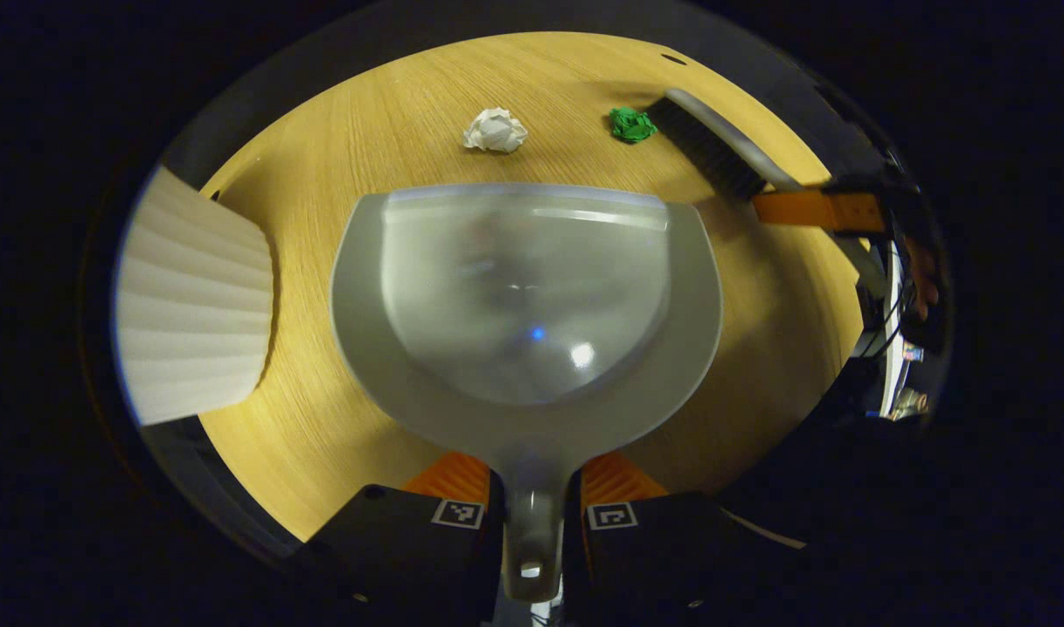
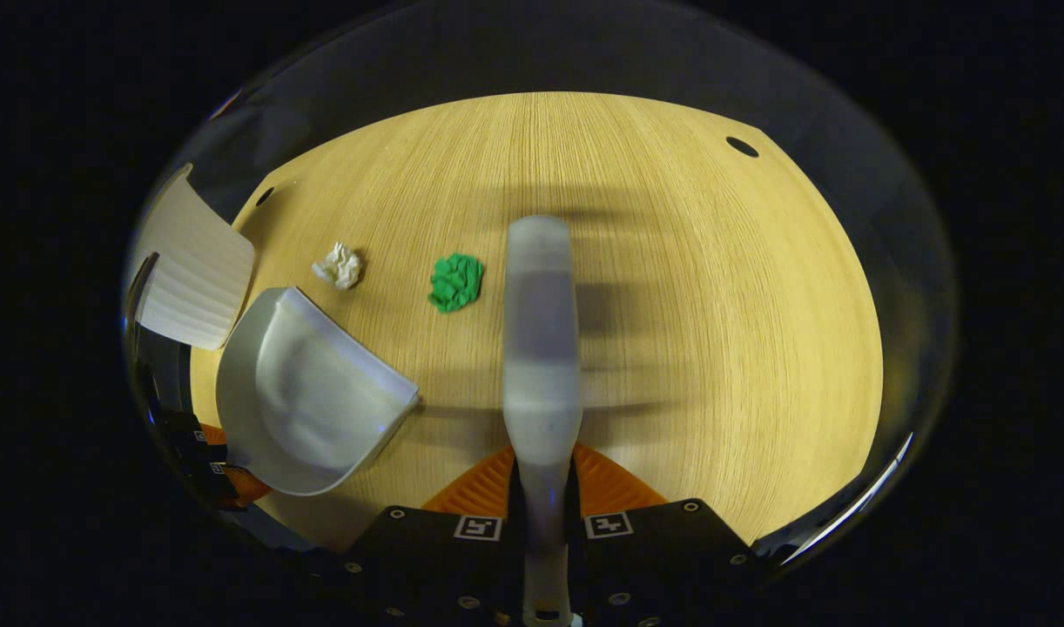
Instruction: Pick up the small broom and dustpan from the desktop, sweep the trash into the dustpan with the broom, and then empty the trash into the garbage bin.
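Note:
My left gripper (image 1: 532, 488) is shut on the handle of the grey dustpan (image 1: 523, 296), whose open lip faces a white paper ball (image 1: 494, 131) and a green paper ball (image 1: 630, 124) on the wooden desktop (image 1: 349, 157). The broom (image 1: 715, 144), grey-backed with black bristles, stands just right of the green ball, held by the other gripper (image 1: 818, 210). In the right gripper view my right gripper (image 2: 542, 488) is shut on the broom handle (image 2: 542, 340), which stretches forward. The green ball (image 2: 456, 280) and white ball (image 2: 340, 266) lie to its left, beyond the dustpan (image 2: 310, 392).
A white ribbed garbage bin (image 1: 192, 305) stands at the desk's left side, also seen as the bin (image 2: 192, 270) beside the dustpan. Small round holes (image 2: 742, 146) mark the desktop (image 2: 715, 305) near its far corners. A wide stretch of bare wood lies right of the broom.

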The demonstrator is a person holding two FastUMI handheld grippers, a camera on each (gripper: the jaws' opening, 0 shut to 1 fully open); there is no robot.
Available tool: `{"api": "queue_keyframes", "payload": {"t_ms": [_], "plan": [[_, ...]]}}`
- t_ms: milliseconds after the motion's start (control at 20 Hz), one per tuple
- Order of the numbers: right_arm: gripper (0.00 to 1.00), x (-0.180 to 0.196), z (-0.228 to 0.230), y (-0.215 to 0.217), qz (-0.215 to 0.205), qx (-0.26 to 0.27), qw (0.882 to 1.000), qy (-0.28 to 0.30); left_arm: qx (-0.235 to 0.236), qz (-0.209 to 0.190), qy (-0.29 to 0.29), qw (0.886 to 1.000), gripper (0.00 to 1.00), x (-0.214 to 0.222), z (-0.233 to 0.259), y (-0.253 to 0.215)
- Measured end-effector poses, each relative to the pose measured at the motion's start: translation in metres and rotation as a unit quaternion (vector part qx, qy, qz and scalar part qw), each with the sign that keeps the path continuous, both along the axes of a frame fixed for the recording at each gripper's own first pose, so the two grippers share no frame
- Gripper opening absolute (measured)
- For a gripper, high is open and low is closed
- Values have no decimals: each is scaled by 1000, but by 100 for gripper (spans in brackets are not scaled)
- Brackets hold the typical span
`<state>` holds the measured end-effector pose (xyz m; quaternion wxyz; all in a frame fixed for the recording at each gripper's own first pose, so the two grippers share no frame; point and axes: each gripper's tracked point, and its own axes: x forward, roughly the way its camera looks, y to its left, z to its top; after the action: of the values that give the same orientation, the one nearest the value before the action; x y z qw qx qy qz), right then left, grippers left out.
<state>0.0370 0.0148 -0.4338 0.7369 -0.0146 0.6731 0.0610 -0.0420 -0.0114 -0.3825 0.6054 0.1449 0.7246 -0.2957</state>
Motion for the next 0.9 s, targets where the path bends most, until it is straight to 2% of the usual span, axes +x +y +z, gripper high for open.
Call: {"api": "queue_keyframes", "payload": {"t_ms": [300,400,450,550,650,800,900], "plan": [[19,49,-15,5,71,2,997,9,-16,-84,4,996,28,26,9,17],[20,58,-21,11,111,5,994,13,-20,-99,10,995,32,31,11,20],[20,60,-23,19,129,9,991,15,-24,-109,10,994,29,32,11,21],[19,58,-20,40,156,34,987,19,-26,-125,7,992,29,35,14,20],[20,46,-14,70,192,66,979,25,-30,-132,6,991,29,35,13,21],[19,29,-9,107,257,104,960,39,-34,-132,8,991,29,35,9,21],[19,30,1,127,271,135,952,47,-34,-126,7,991,29,35,10,19]]}}
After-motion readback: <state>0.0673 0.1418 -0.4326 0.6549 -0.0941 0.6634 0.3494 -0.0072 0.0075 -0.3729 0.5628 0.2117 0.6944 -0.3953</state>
